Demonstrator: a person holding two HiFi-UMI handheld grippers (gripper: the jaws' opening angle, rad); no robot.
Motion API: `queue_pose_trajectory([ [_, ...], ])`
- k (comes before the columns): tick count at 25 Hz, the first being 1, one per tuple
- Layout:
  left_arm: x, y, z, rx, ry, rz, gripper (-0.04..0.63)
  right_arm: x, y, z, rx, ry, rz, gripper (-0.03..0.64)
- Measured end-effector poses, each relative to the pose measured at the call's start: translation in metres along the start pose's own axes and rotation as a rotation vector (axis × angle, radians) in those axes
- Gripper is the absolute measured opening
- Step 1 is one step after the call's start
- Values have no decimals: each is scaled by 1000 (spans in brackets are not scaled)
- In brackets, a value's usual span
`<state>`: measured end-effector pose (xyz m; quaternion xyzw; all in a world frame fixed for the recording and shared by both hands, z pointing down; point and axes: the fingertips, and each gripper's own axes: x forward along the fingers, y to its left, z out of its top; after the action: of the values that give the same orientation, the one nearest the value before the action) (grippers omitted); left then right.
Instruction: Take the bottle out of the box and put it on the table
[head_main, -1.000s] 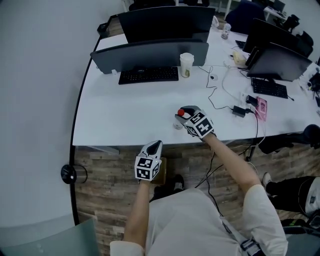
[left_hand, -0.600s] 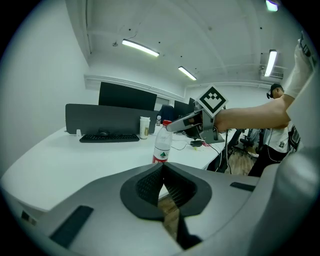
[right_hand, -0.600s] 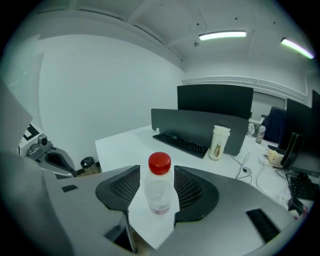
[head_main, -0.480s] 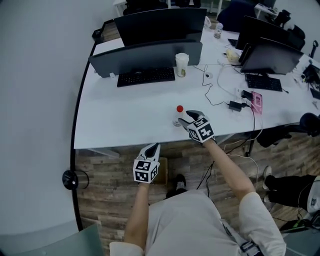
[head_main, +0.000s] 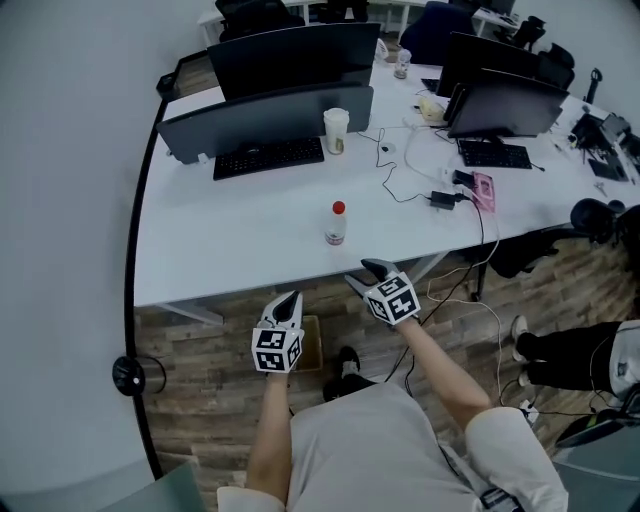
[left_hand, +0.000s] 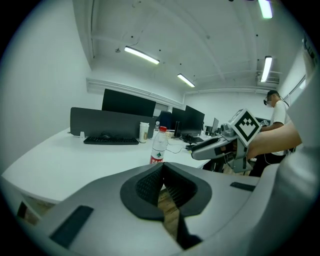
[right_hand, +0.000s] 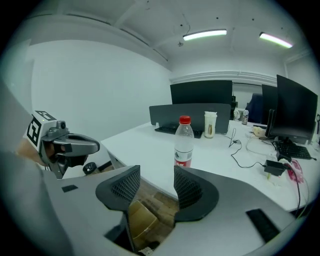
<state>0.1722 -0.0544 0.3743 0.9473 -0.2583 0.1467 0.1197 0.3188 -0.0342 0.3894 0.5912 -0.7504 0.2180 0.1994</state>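
Observation:
A clear plastic bottle (head_main: 336, 224) with a red cap and red label stands upright on the white table (head_main: 240, 240), near its front edge. It also shows in the right gripper view, as the bottle (right_hand: 183, 143), and in the left gripper view, as the bottle (left_hand: 158, 146). My right gripper (head_main: 363, 273) is open and empty, off the table's edge, short of the bottle. My left gripper (head_main: 289, 301) hangs shut over the floor, above the cardboard box (head_main: 312, 341). Its fingers (left_hand: 150, 182) meet with nothing between them. The box (right_hand: 145, 212) lies below the right jaws.
On the table stand monitors (head_main: 280, 105), a keyboard (head_main: 268, 157), a paper cup (head_main: 335, 130) and trailing cables (head_main: 405, 180). A second desk with monitors (head_main: 505, 100) is at the right. A person's legs (head_main: 590, 355) are at the far right on the wood floor.
My right gripper has let go of the bottle and drawn back off the table's edge toward me. The bottle stays standing on the table. My left gripper drifted a little.

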Motion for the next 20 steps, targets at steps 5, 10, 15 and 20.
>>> queue_pose_trajectory([
  [5,-19,-15,-12,-6,2,-1,14,-19,35,-28,58,-14,-18,241],
  [10,-37,-28,-22,-24,-12,-3,15,-36,63,-42,149,-63,-40,241],
  [15,-58,-40,-33,-51,-32,21,15,-61,88,-55,234,-127,-53,239],
  [20,-75,-56,-37,-21,-42,34,15,-82,99,-67,255,-171,-84,233],
])
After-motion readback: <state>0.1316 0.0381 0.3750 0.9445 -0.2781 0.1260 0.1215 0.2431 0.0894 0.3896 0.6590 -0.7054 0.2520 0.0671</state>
